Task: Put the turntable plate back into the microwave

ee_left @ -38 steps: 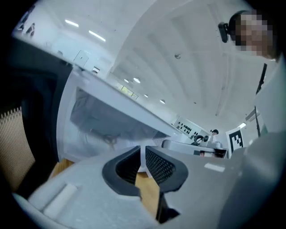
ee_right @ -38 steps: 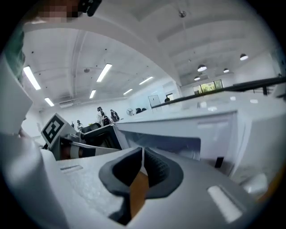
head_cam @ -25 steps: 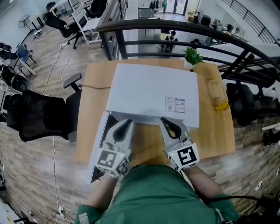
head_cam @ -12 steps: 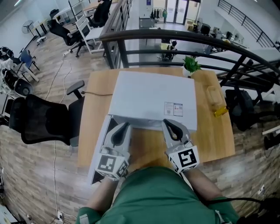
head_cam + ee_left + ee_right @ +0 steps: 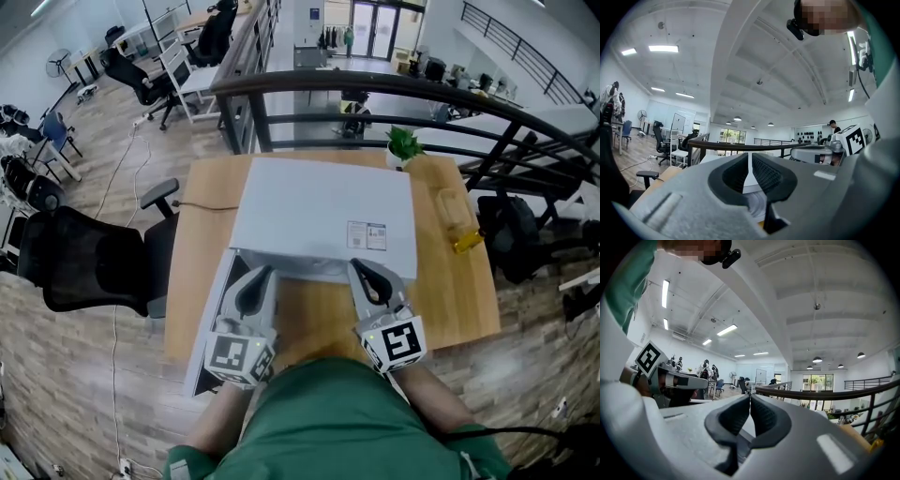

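We have both grippers at the near face of the white box-shaped microwave oven (image 5: pixel 319 211). It stands on the light wooden table (image 5: pixel 450 281) with its door (image 5: pixel 208 323) swung open toward the near left. The left gripper (image 5: pixel 260 275) has its dark ribbed pads brought together to a hairline slit, and we see nothing caught in it. The right gripper (image 5: pixel 362 270) is the same, its pads meeting with nothing between them.

We cannot pick out the glass turntable plate for certain. The oven's top hides the cavity from above. A pale ribbed curve (image 5: pixel 757 204) below the left gripper's jaws may be the plate, but it could as well be the inside of the door.

That uncertainty is, in our judgement, the chief risk. If the plate sits off centre in the cavity, it could rock or scrape once it turns. If it rests on the near lip, a nudge from either gripper could tip it onto the table and crack it. The open door just beside the left gripper is easy to knock. Clear glass also gives us few cues for judging a fresh grasp.
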{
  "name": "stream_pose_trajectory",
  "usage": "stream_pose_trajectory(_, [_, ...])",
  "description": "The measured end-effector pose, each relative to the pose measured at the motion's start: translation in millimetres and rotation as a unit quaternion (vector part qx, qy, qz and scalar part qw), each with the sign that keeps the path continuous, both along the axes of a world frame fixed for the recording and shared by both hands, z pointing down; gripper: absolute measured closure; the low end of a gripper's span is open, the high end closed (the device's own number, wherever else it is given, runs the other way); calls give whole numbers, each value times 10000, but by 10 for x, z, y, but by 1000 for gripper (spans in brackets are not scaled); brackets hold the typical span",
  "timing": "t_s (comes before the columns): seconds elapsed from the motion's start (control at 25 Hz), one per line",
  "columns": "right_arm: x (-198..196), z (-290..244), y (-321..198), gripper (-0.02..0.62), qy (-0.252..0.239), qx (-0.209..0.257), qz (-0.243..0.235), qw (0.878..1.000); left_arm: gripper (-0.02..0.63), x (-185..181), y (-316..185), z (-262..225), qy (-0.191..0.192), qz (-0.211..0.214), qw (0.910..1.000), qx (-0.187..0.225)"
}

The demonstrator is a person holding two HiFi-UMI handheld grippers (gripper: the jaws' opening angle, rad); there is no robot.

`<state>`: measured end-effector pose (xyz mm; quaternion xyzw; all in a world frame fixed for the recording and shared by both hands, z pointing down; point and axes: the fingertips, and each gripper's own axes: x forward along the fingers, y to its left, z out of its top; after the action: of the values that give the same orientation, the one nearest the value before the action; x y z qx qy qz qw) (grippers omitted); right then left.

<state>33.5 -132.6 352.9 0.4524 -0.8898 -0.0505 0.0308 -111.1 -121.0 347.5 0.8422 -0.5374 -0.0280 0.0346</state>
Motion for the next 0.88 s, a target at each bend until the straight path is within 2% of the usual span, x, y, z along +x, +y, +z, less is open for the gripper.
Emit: stream_pose_trajectory(0.88, [65,8,78,591,59,7,-99,9999,574,131,83,67,-182,-28,9998,-30])
